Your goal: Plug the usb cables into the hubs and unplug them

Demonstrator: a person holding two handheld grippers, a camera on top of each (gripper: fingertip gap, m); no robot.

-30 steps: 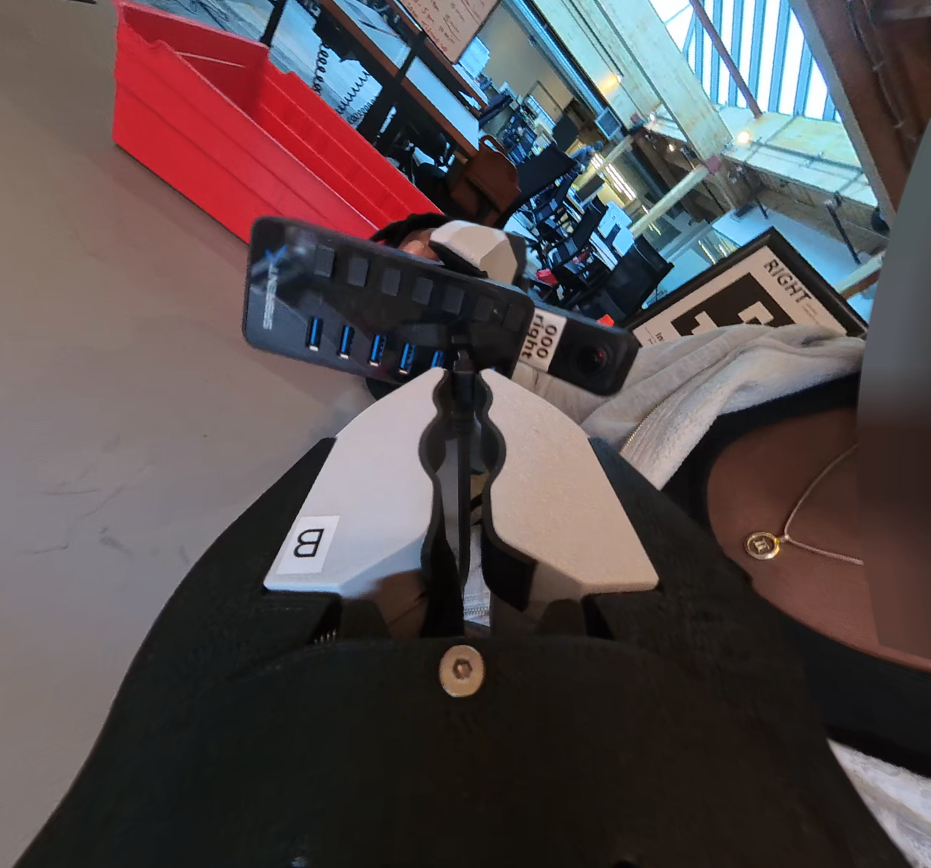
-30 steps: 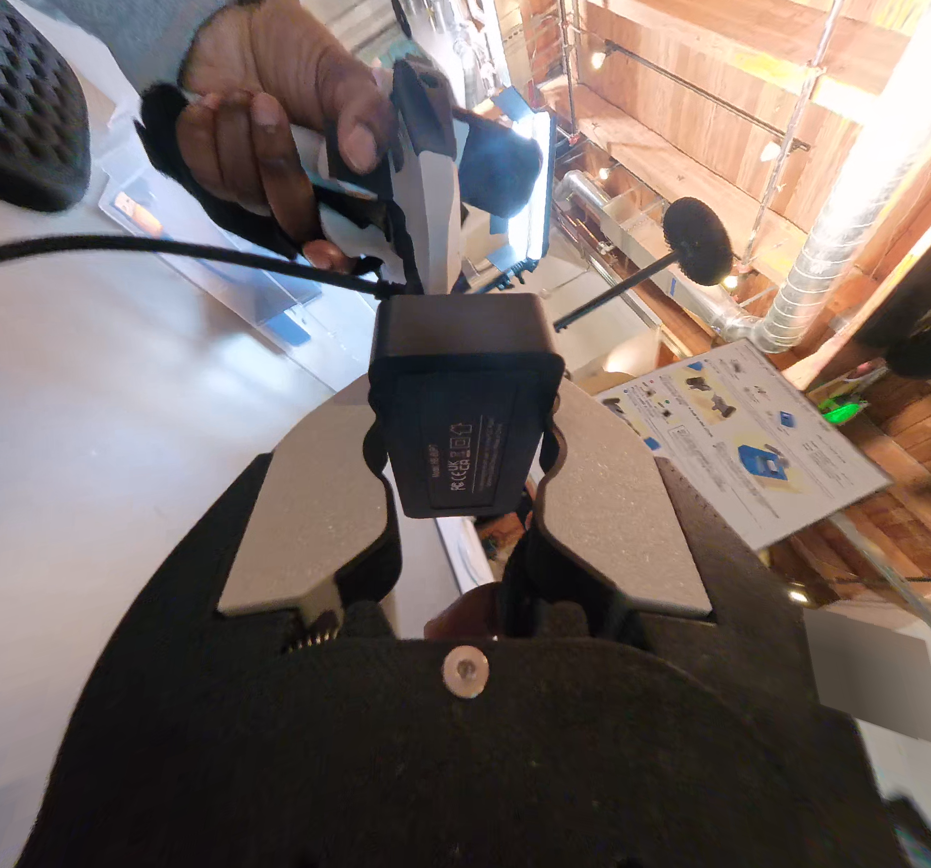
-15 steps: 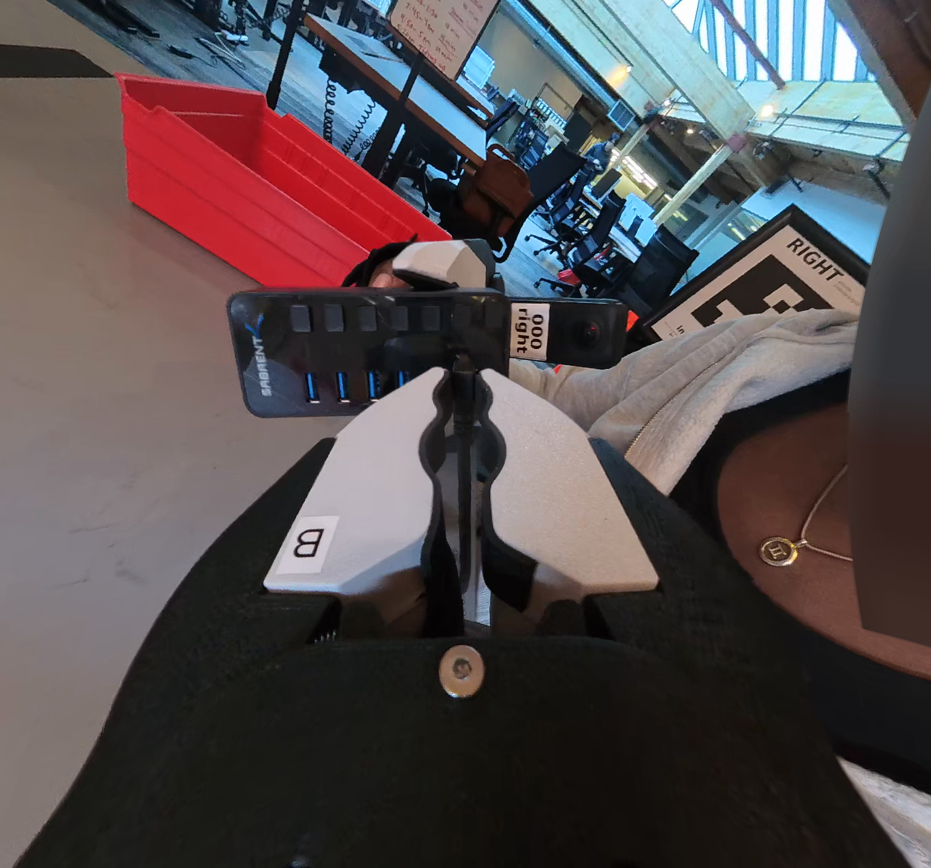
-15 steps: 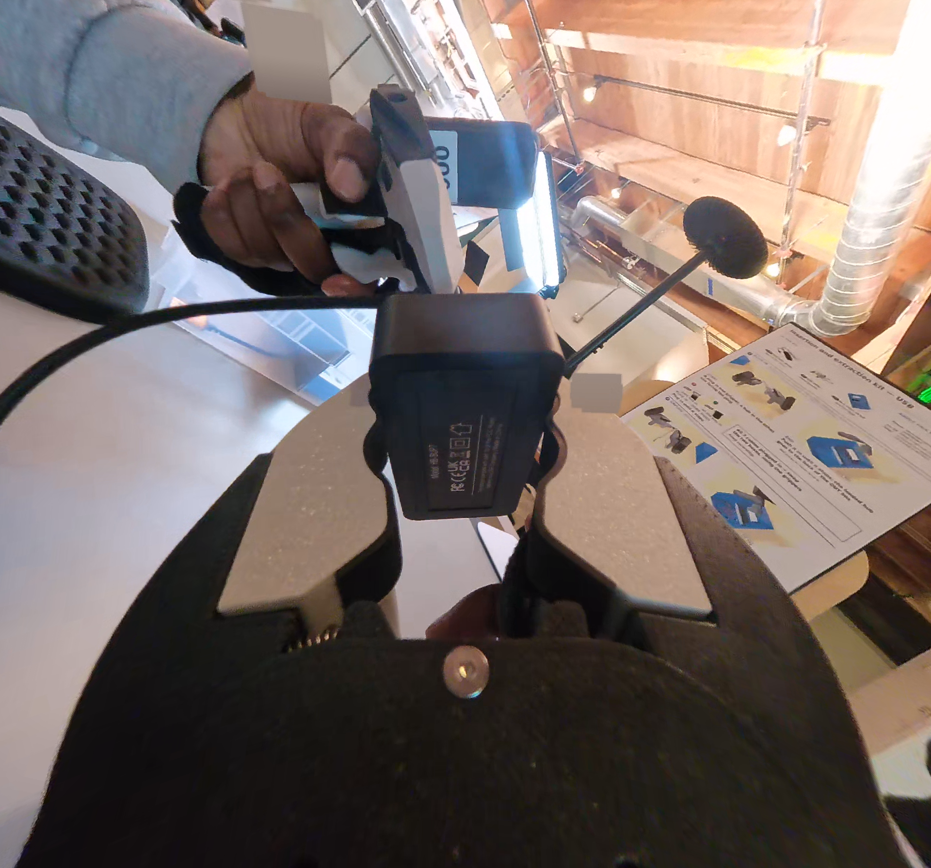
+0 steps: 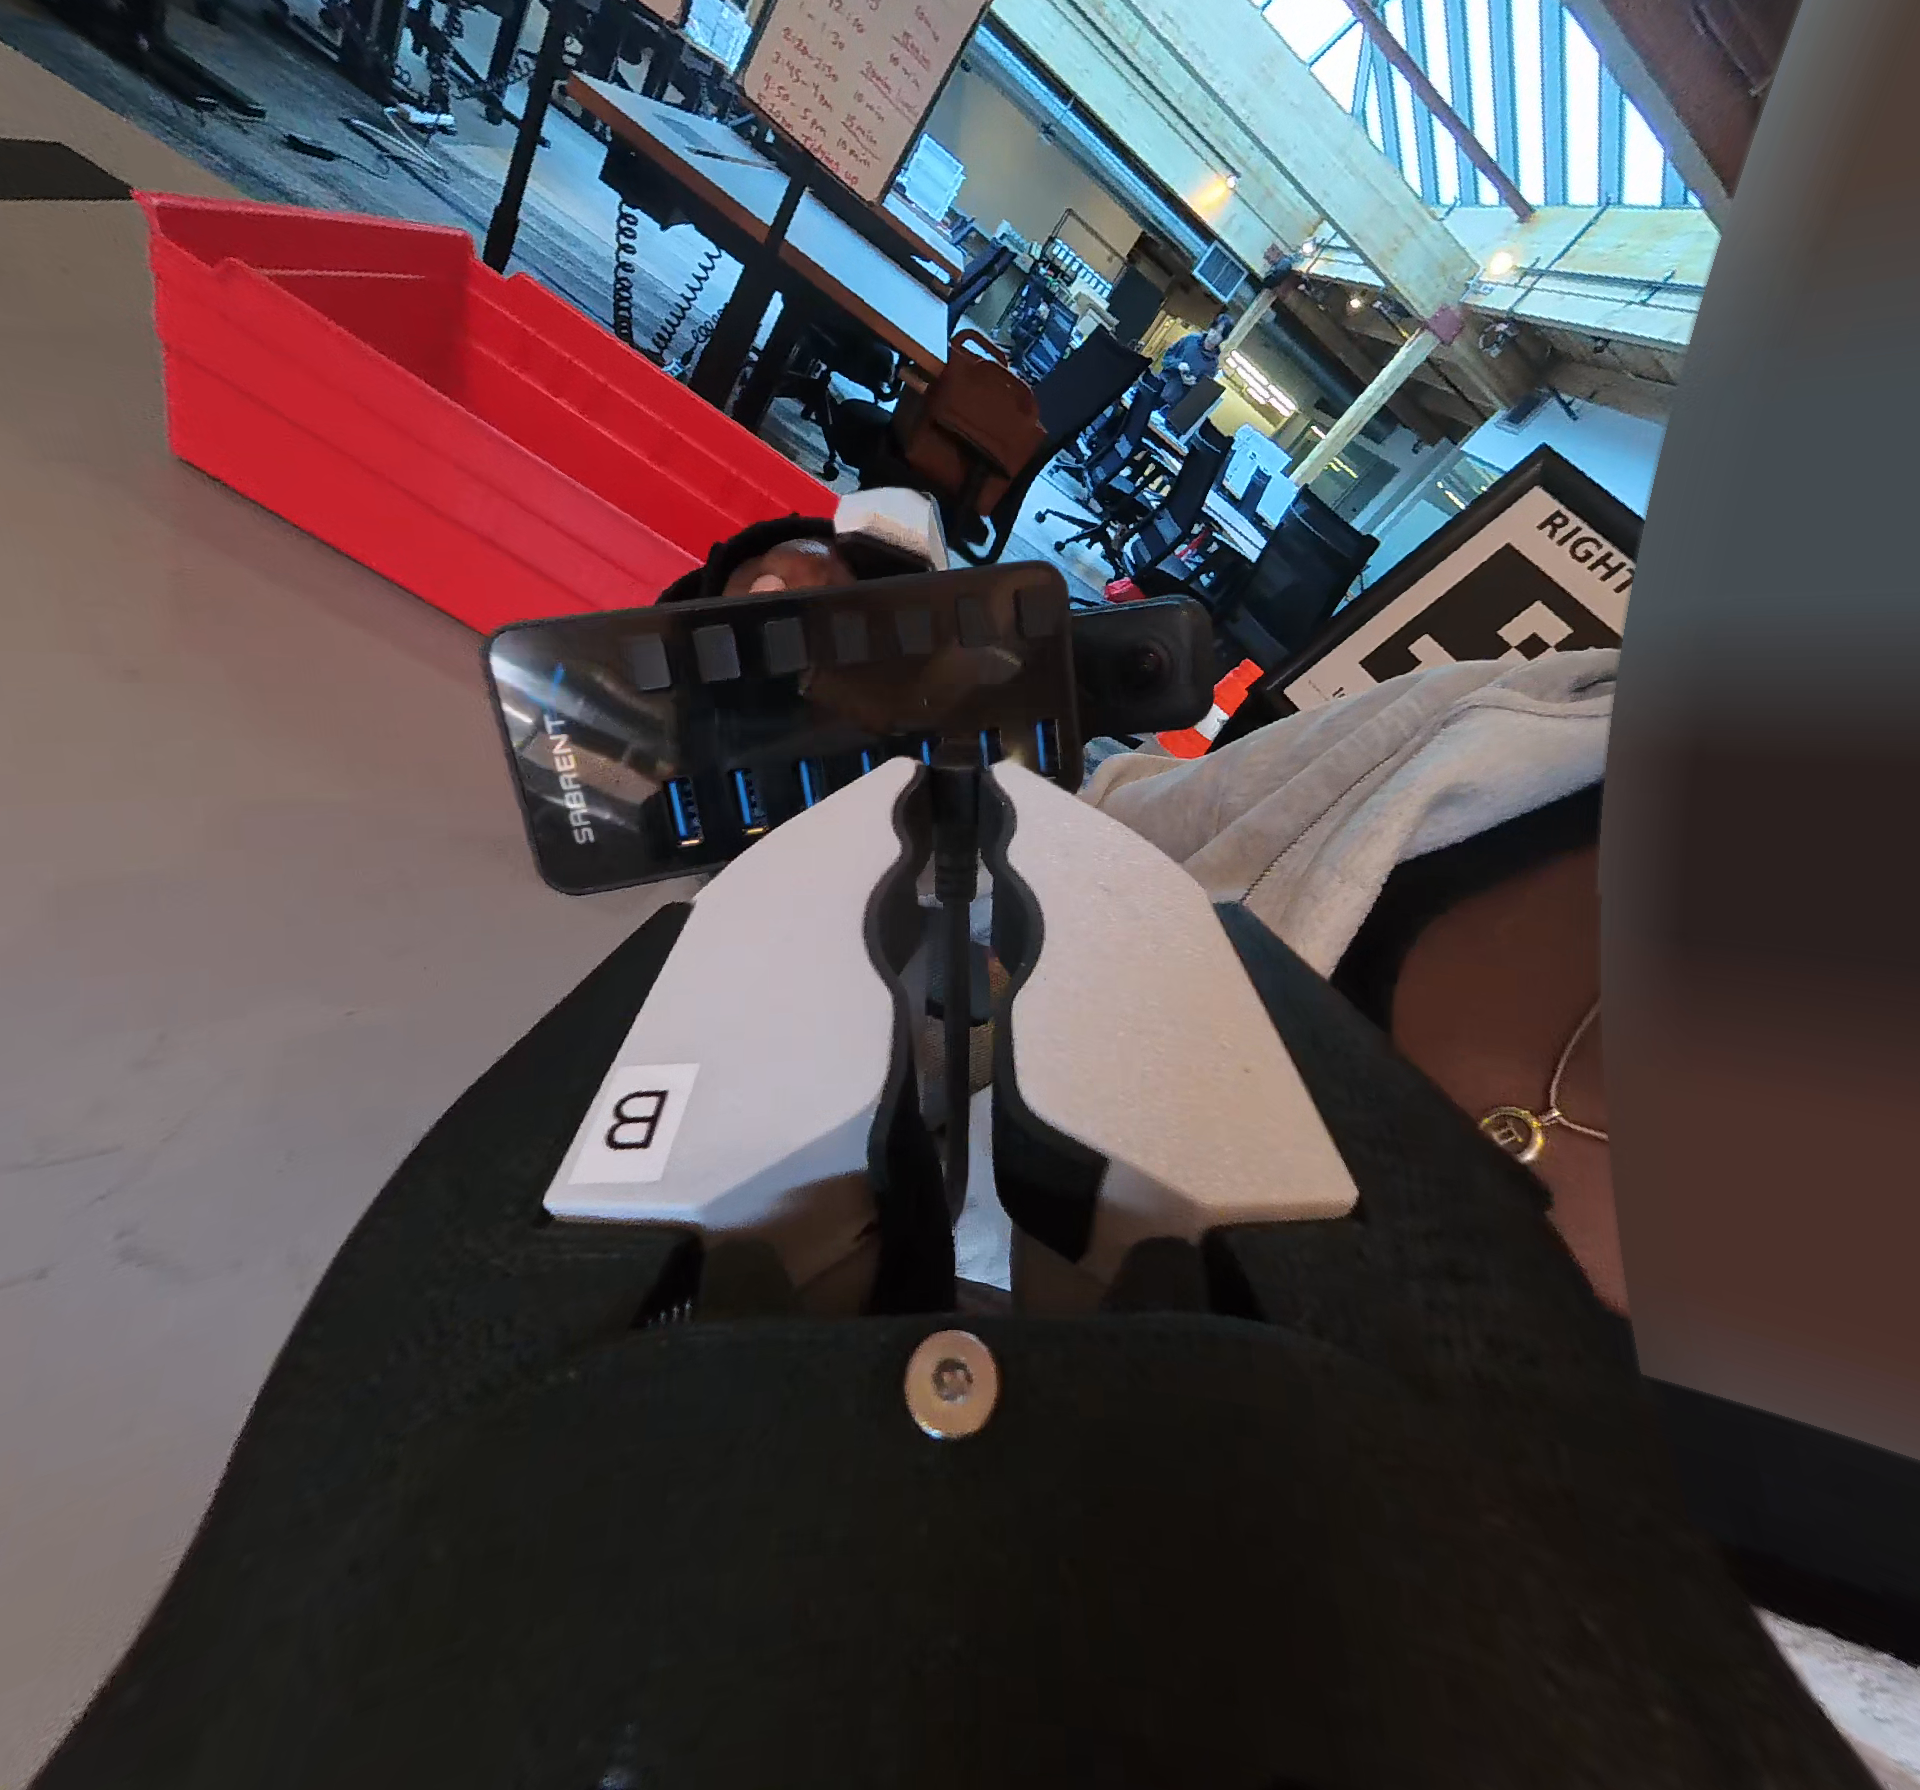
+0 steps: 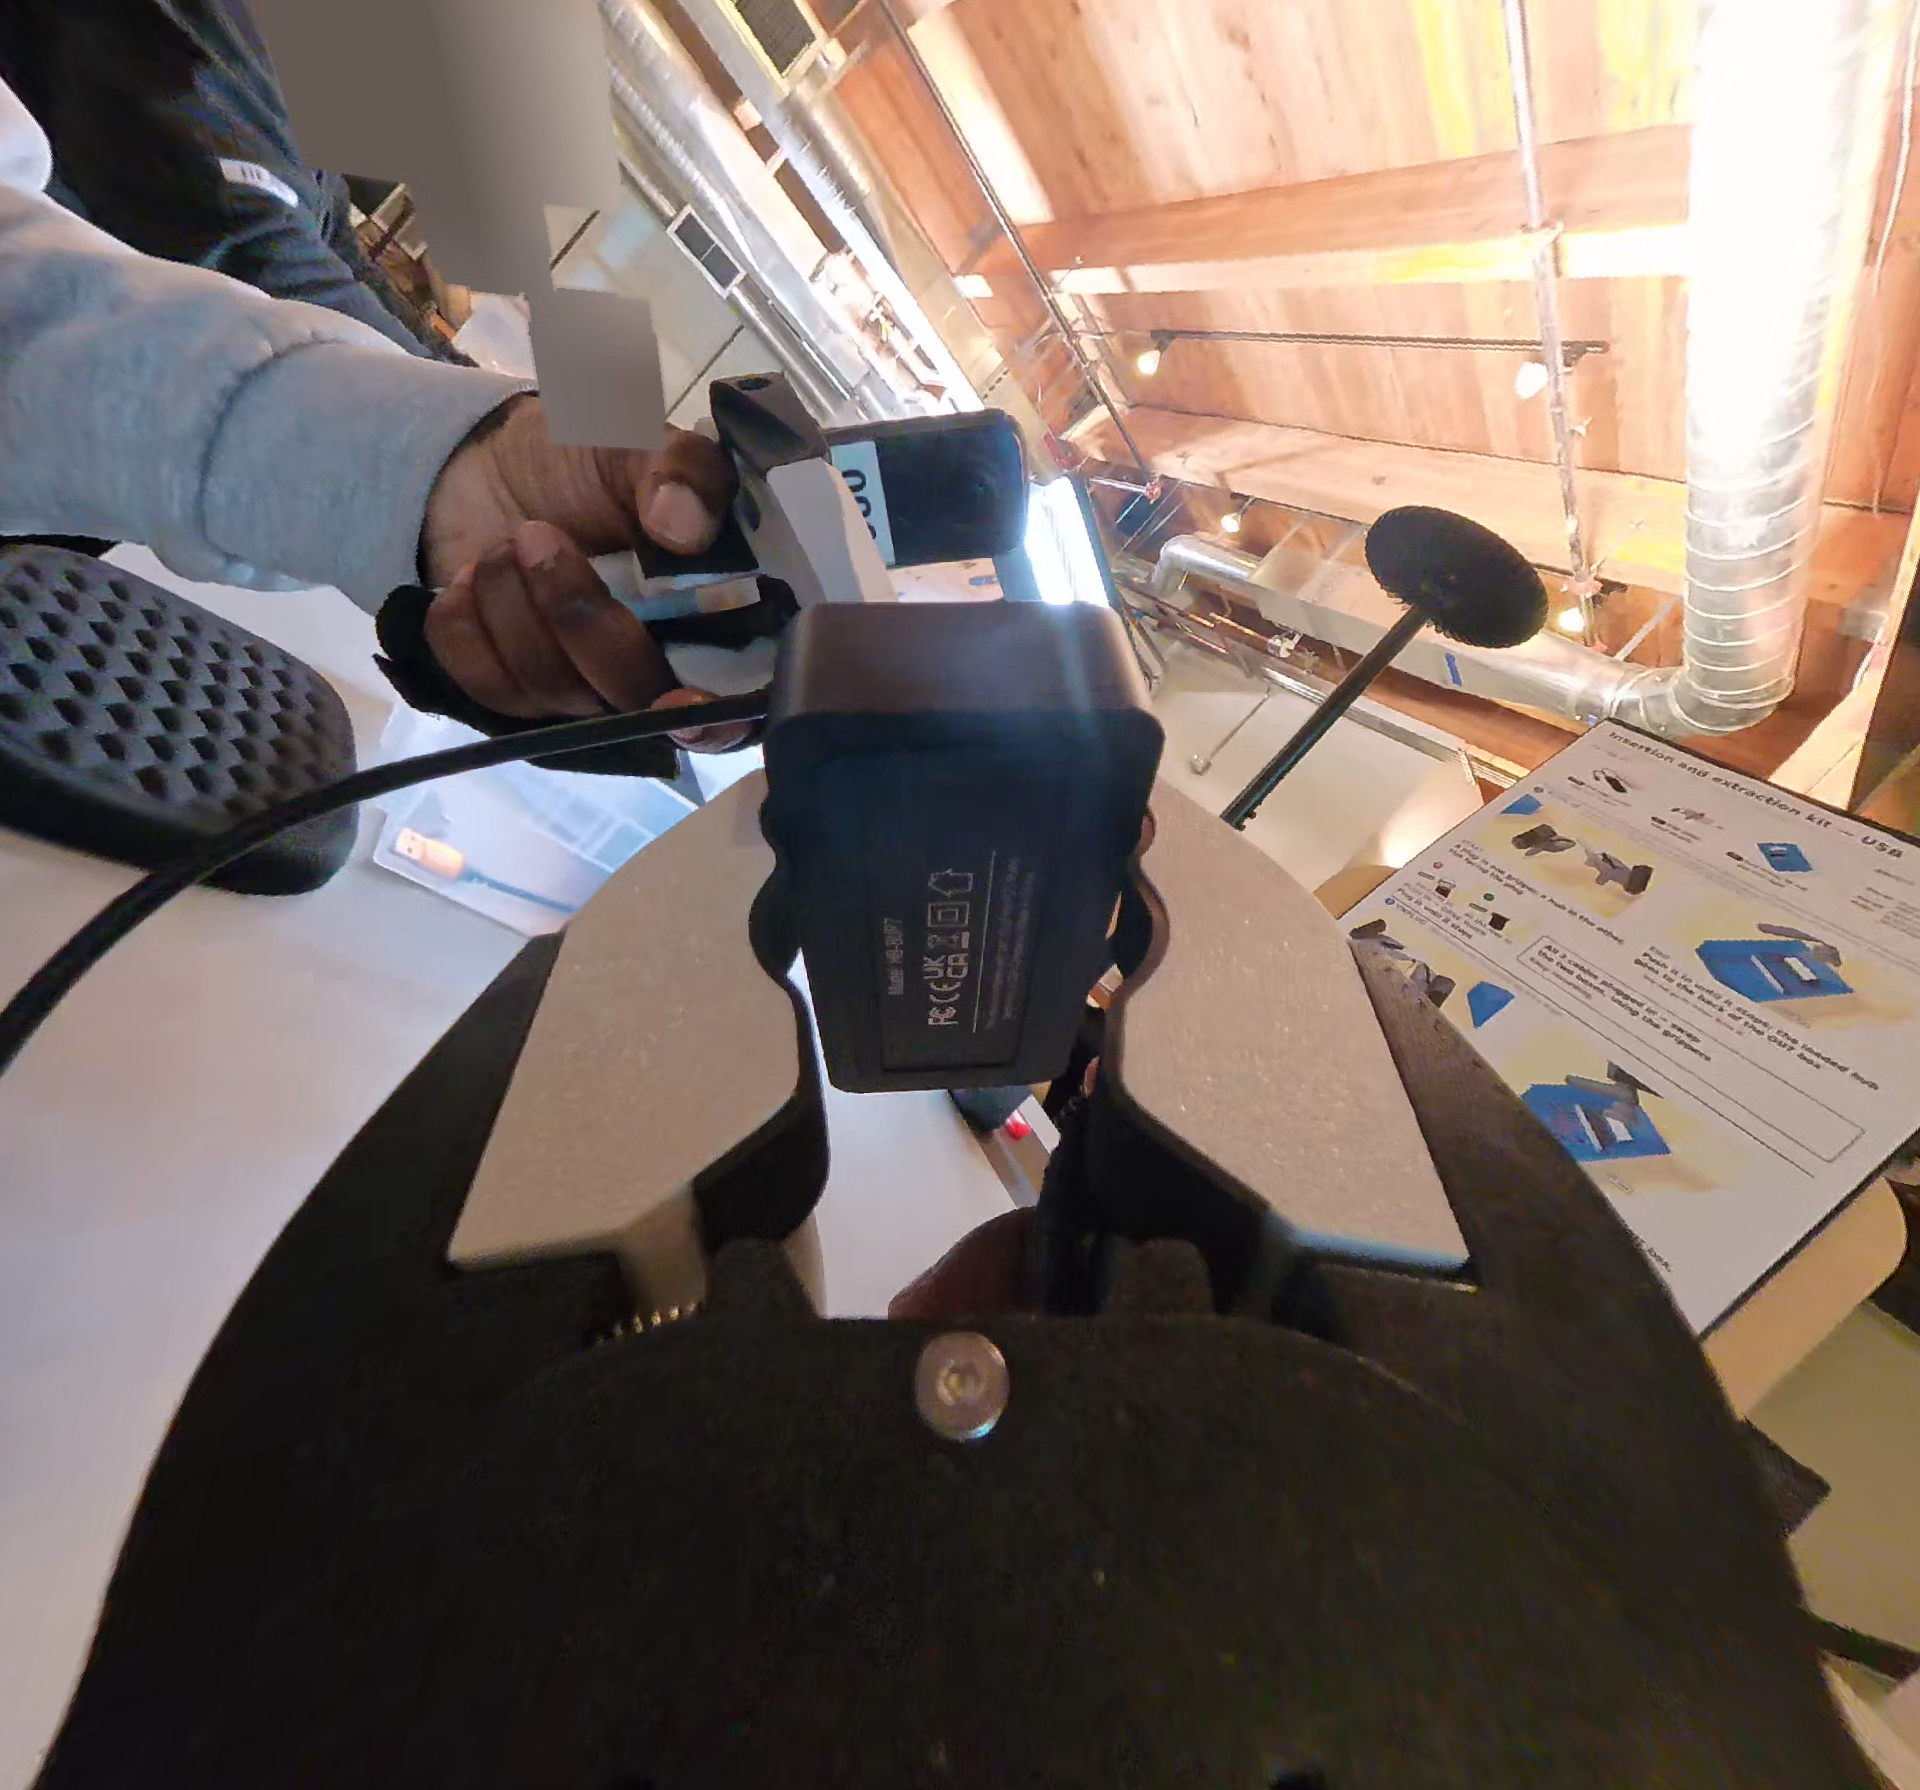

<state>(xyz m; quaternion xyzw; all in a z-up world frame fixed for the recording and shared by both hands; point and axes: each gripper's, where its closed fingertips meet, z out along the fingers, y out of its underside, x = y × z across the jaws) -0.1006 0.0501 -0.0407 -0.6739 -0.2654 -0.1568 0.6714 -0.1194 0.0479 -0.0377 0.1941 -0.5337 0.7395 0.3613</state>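
My left gripper (image 5: 951,810) is shut on the black USB cable (image 5: 953,867), just behind its plug. The plug's tip meets the row of blue ports near the right end of the black hub (image 5: 769,712); I cannot tell how deep it sits. My right gripper (image 6: 951,805) is shut on the hub (image 6: 956,867) and holds it in the air, its flat underside facing the camera. The cable (image 6: 312,805) runs from the left to the hub's far end. The left gripper (image 6: 810,525), in a hand, is right behind the hub. Part of the right gripper (image 5: 894,525) shows behind the hub.
A red bin (image 5: 416,410) stands on the grey table (image 5: 208,909) at the back left. A printed instruction sheet (image 6: 1662,961) stands at the right. A black perforated pad (image 6: 135,701) and an orange-tipped cable in a clear packet (image 6: 426,847) lie at the left. The person's torso is close. My two grippers' fingertips are within a few centimetres of each other.
The hub has tilted, its right end rising, while the plug stays at the port row. In the right wrist view the left gripper and hand have come lower, right behind the hub.
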